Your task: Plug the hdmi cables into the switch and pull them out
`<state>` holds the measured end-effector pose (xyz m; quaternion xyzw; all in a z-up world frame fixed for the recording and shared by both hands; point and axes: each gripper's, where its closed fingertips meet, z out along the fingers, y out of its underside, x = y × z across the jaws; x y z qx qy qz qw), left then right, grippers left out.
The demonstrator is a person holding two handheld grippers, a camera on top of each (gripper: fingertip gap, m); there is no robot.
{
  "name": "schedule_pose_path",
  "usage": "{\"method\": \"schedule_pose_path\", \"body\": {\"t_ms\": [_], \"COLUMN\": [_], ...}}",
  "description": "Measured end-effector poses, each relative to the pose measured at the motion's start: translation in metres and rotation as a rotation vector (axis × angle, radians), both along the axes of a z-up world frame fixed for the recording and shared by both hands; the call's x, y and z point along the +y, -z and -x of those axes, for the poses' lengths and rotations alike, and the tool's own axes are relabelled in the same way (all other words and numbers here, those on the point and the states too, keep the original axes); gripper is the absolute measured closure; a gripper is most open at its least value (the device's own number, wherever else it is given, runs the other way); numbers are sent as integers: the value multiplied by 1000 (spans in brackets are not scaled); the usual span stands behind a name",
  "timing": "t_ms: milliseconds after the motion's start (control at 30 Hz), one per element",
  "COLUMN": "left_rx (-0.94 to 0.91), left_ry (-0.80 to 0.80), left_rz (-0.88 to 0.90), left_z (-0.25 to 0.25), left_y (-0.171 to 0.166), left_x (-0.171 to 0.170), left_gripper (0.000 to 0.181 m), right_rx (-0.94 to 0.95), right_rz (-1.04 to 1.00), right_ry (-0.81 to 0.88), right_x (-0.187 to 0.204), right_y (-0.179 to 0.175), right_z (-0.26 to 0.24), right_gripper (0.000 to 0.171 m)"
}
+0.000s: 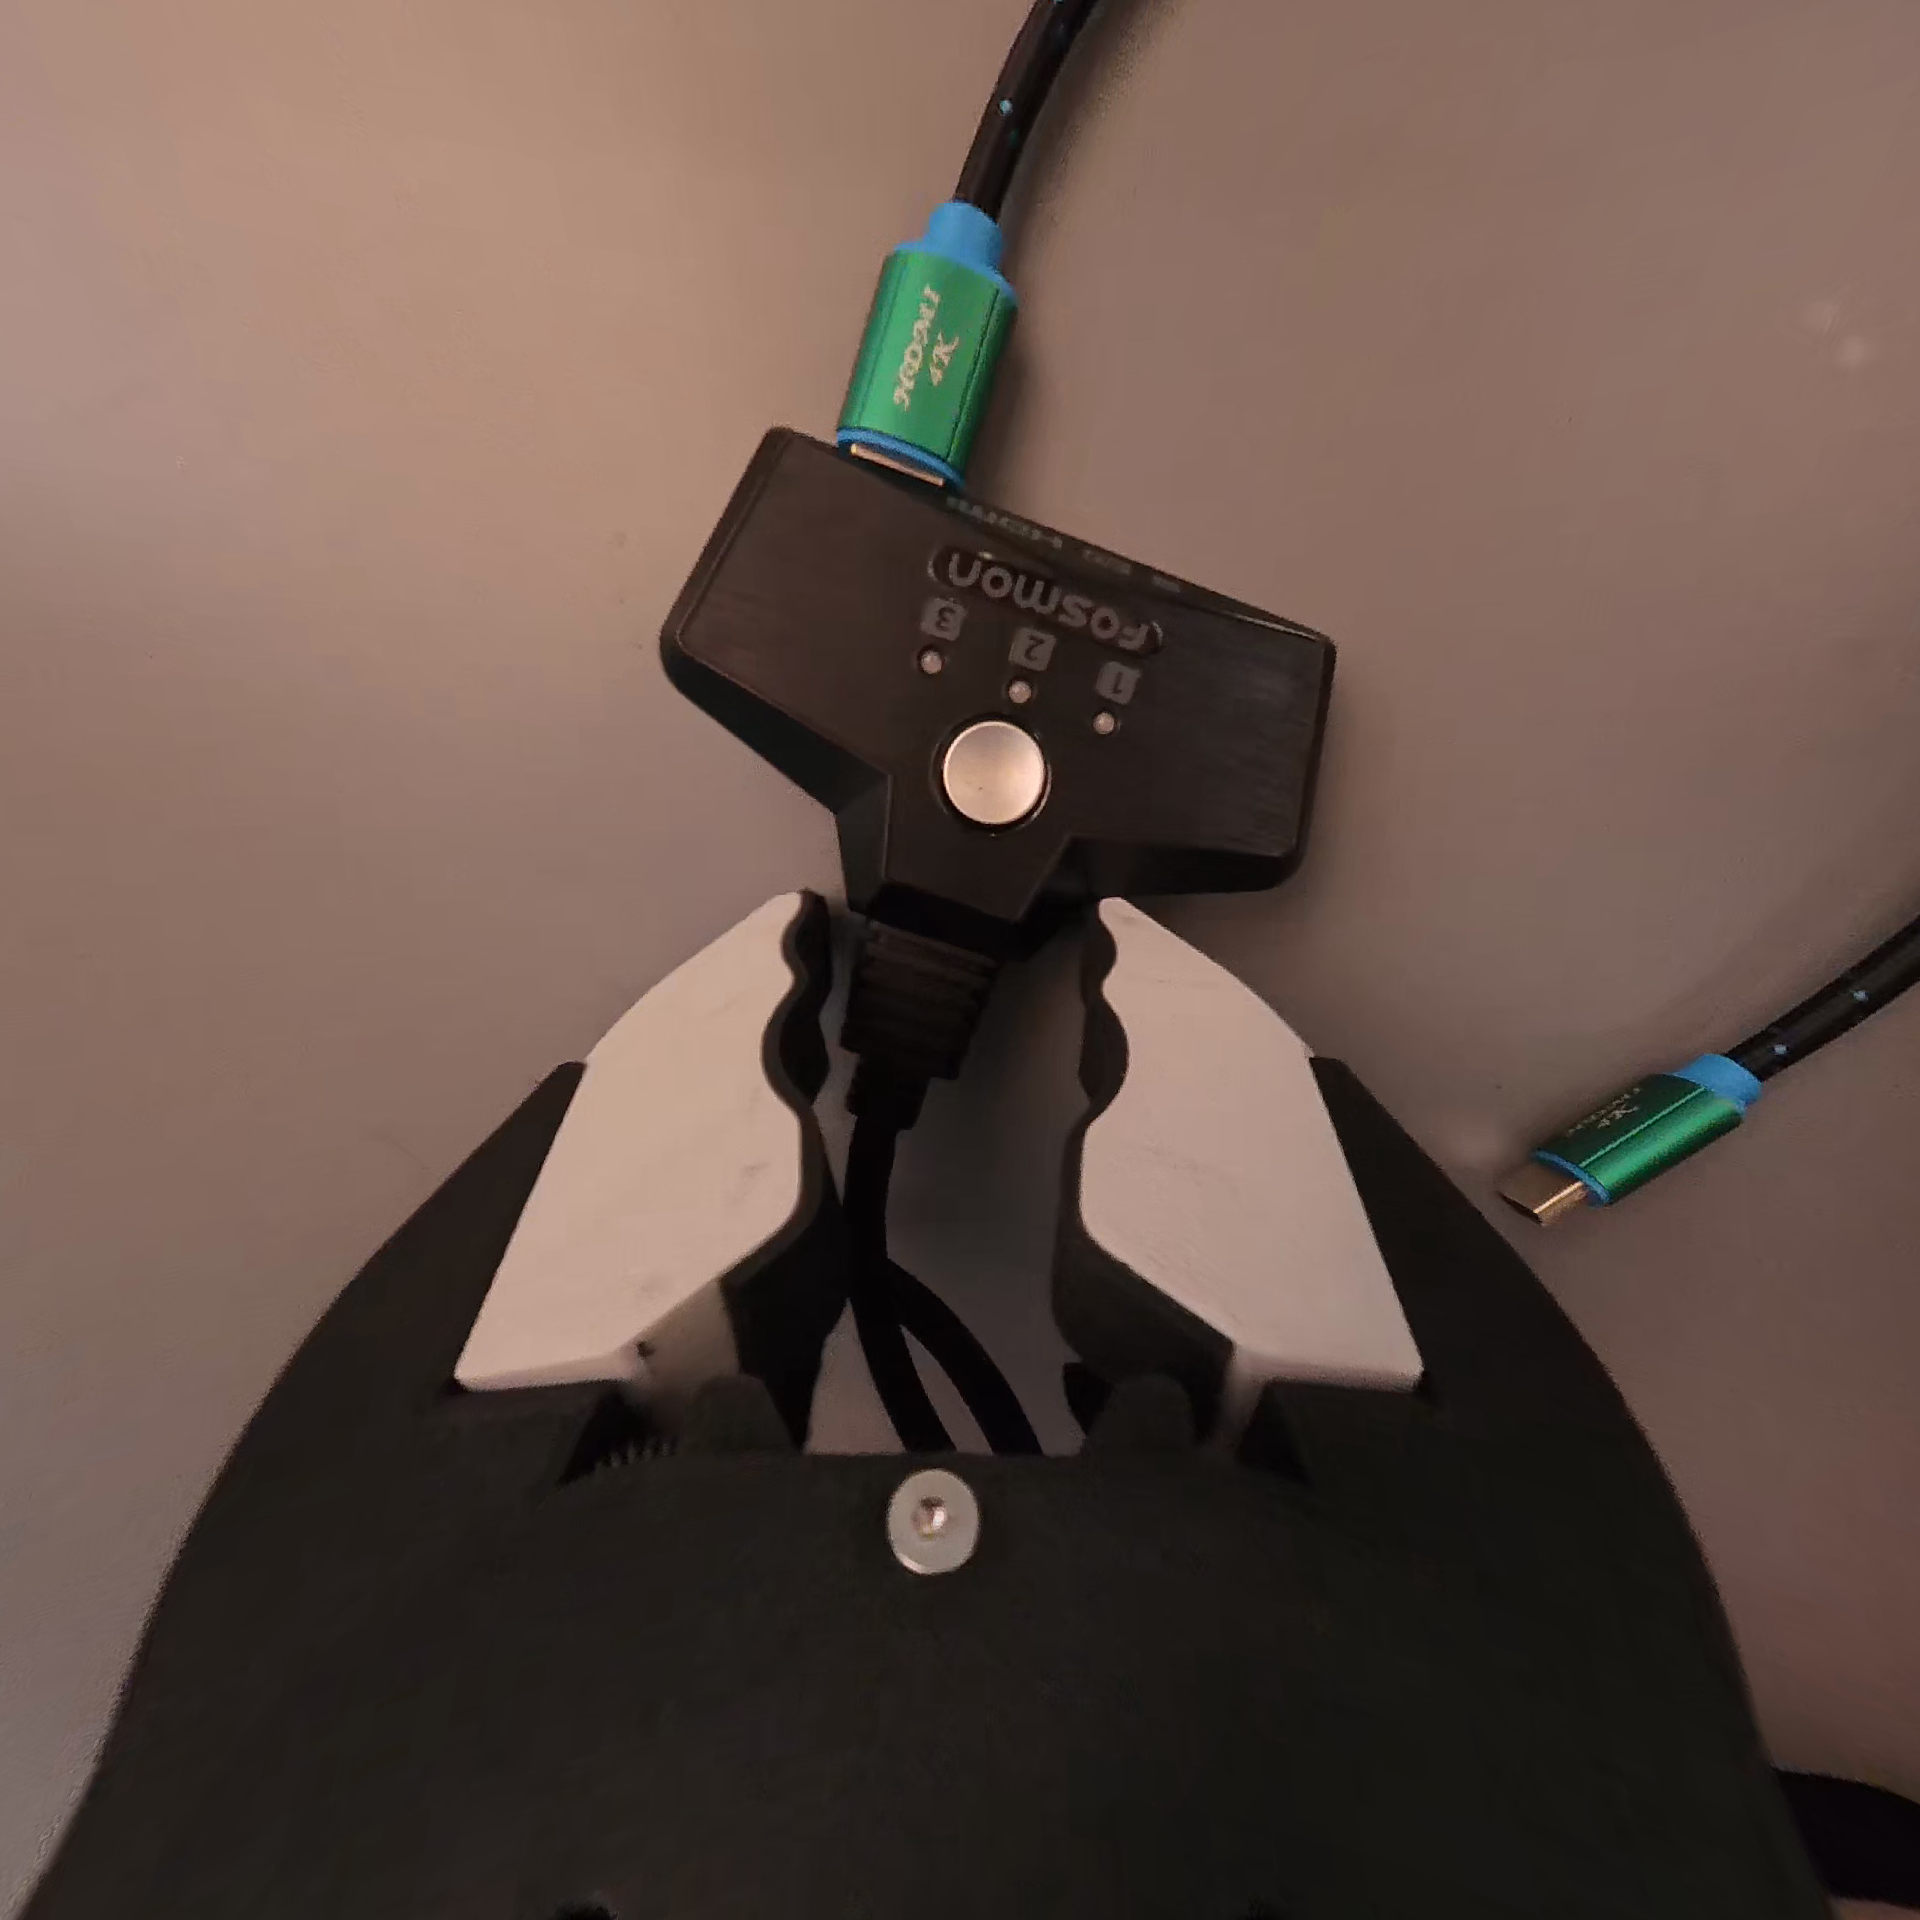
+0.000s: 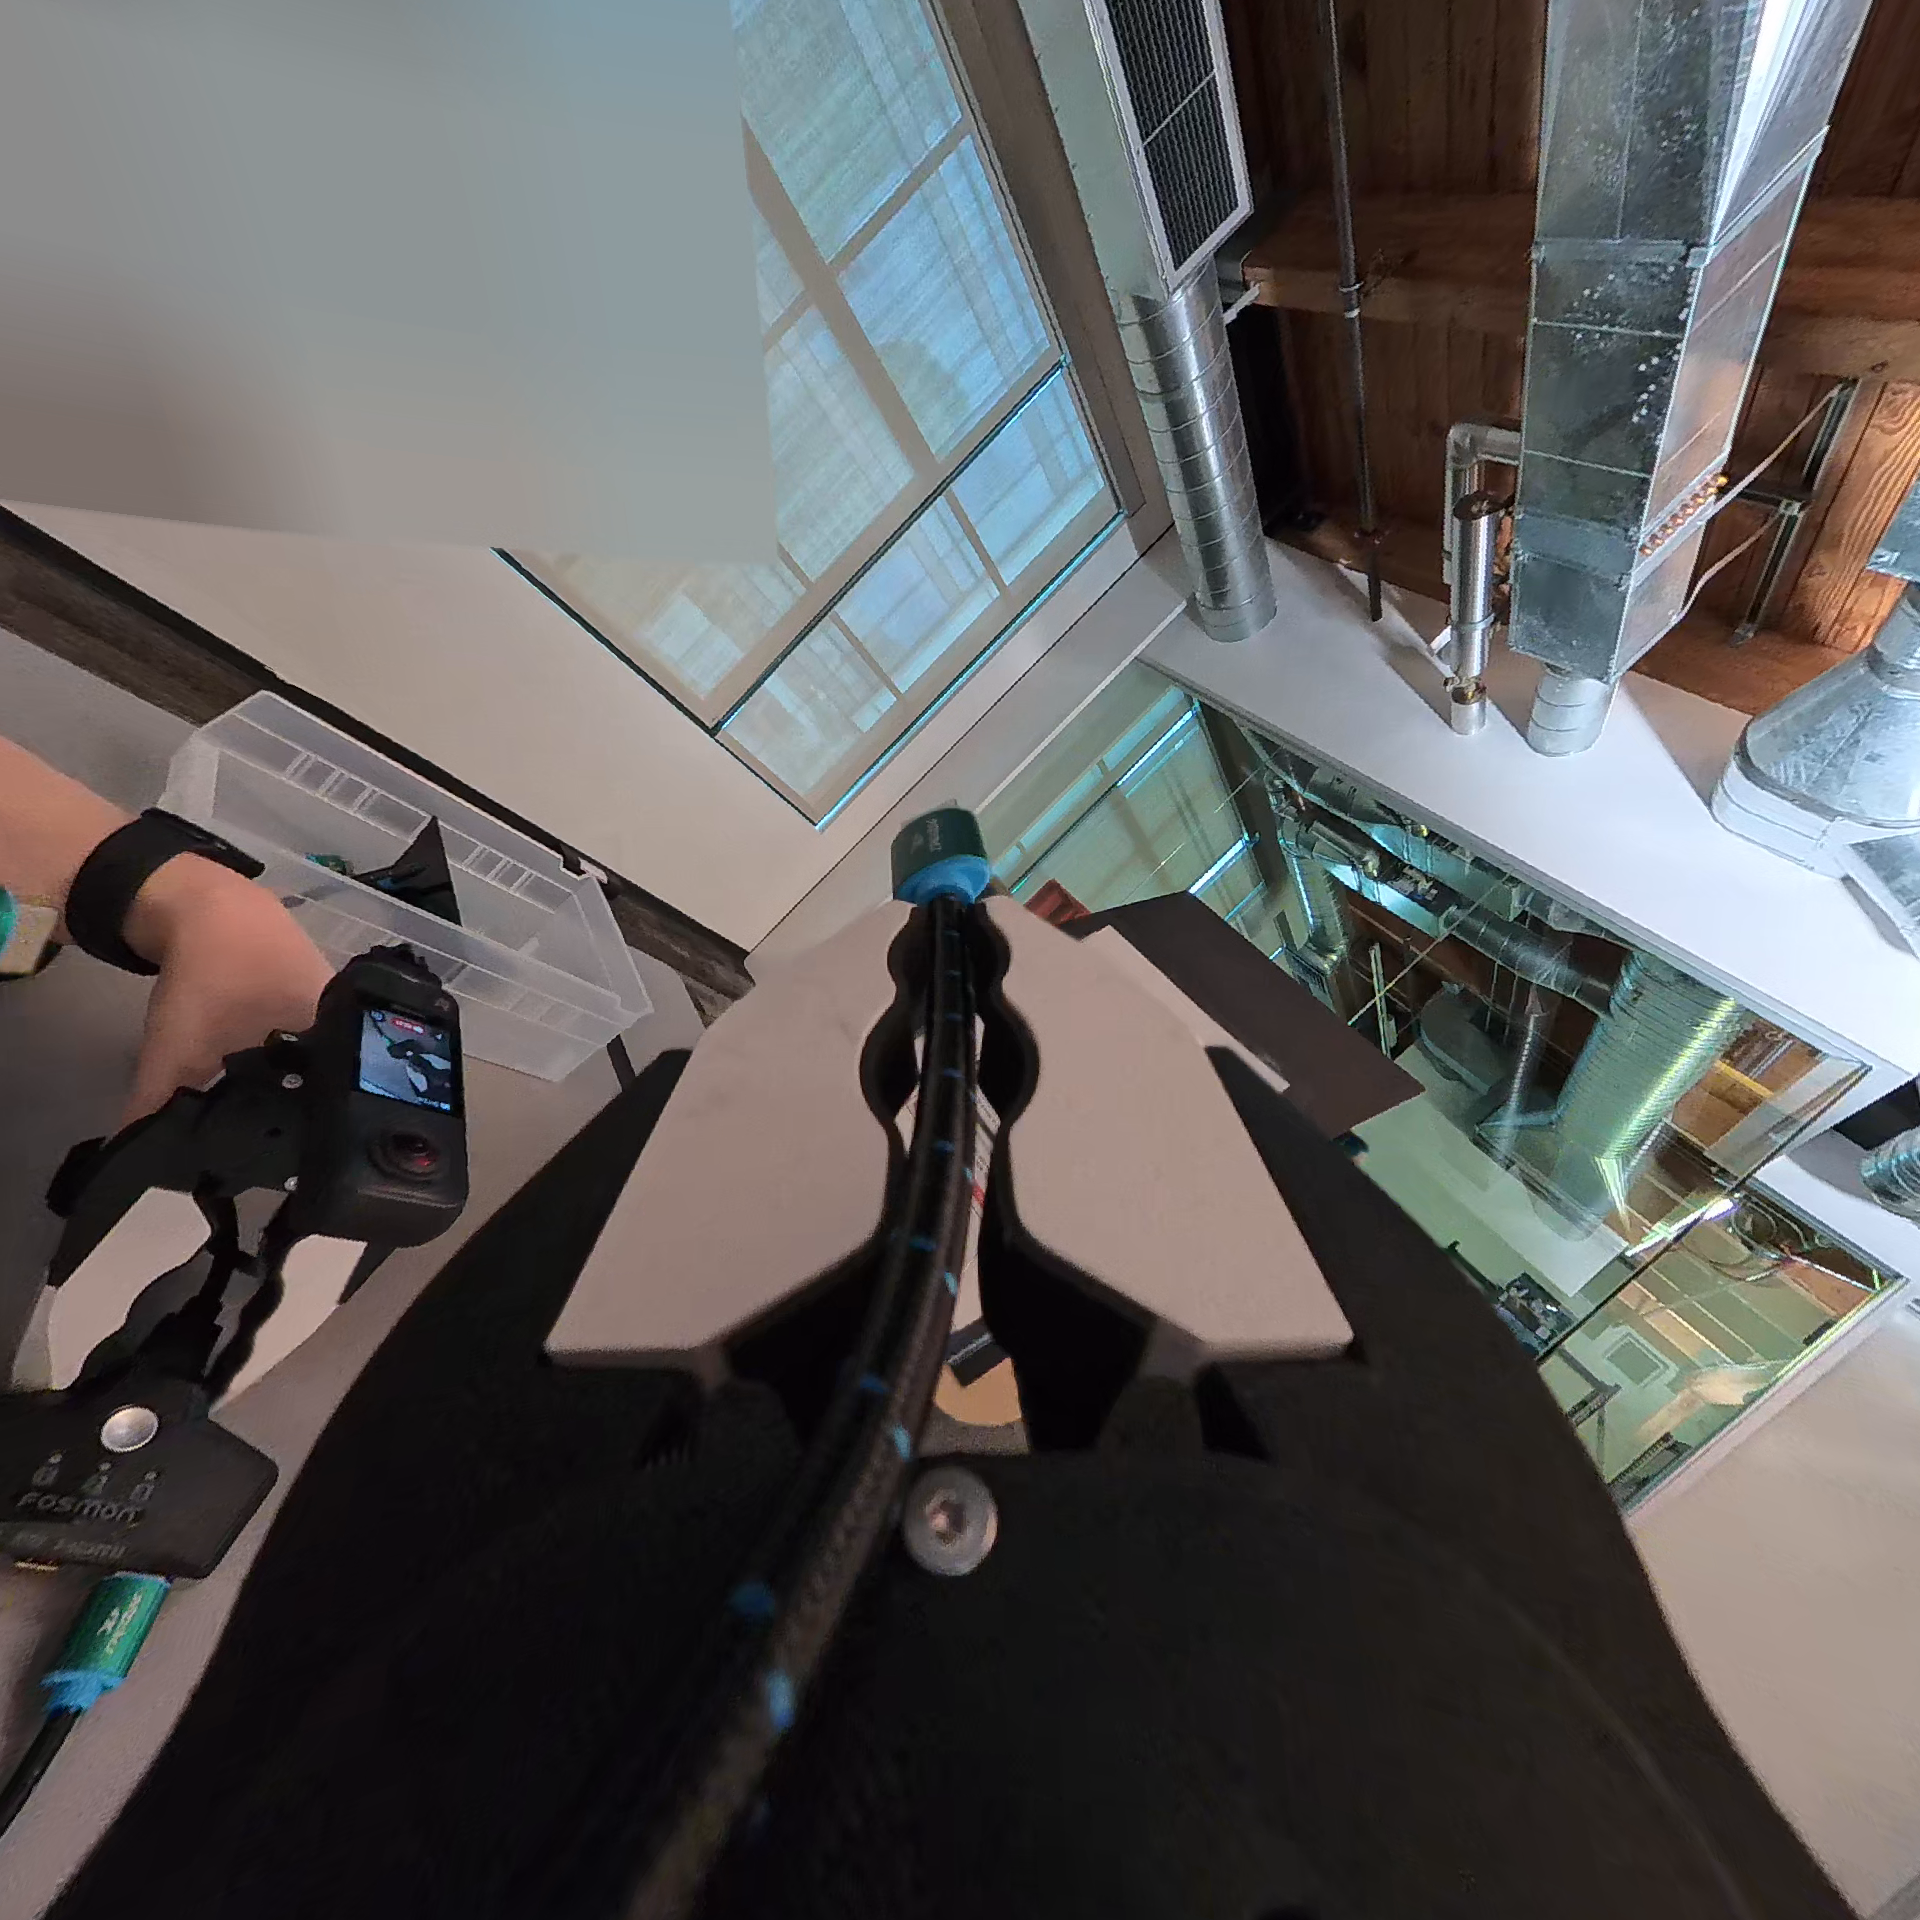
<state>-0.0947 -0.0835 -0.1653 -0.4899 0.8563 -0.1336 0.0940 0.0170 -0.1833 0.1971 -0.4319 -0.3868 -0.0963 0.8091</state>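
Note:
The black HDMI switch lies on the grey table. One green HDMI plug sits in its far-left port. My left gripper straddles the switch's black pigtail cable at the neck, with its jaws apart and a gap on the right side. A second green plug lies loose on the table to the right. My right gripper is shut on a braided HDMI cable just behind its green plug, raised and pointing at the ceiling. The switch and left gripper show at lower left.
A person's hand with a black wristband holds the left gripper. A clear plastic bin stands on the table behind it. Windows and metal ducts fill the background.

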Motion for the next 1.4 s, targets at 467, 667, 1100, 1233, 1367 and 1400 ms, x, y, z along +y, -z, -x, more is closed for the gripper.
{"method": "schedule_pose_path", "body": {"t_ms": [467, 667, 1100, 1233, 1367, 1400], "left_rx": [-276, -578, -985, -1048, -1093, -1108], "left_ry": [40, -11, -243, -295, -326, -330], "left_rz": [-291, -610, -612, -585, -582, -587], "left_z": [-26, -20, 28, 37, 45, 46], "left_y": [-60, -154, -260, -273, -282, -285], "left_x": [22, 43, 81, 90, 95, 95], "left_gripper": [146, 147, 147, 148, 148, 148], "right_rx": [5, 3, -108, -5, 88, 103], "right_rz": [-4, -65, -7, 36, 87, 90], "right_ry": [9, 16, -164, -194, -158, -141], "right_x": [0, -19, -25, 6, 45, 53], "right_y": [-1, -13, -11, -8, 8, 11], "right_z": [-2, 1, 101, 135, 149, 149], "right_gripper": [163, 163, 163, 163, 163, 163]}}
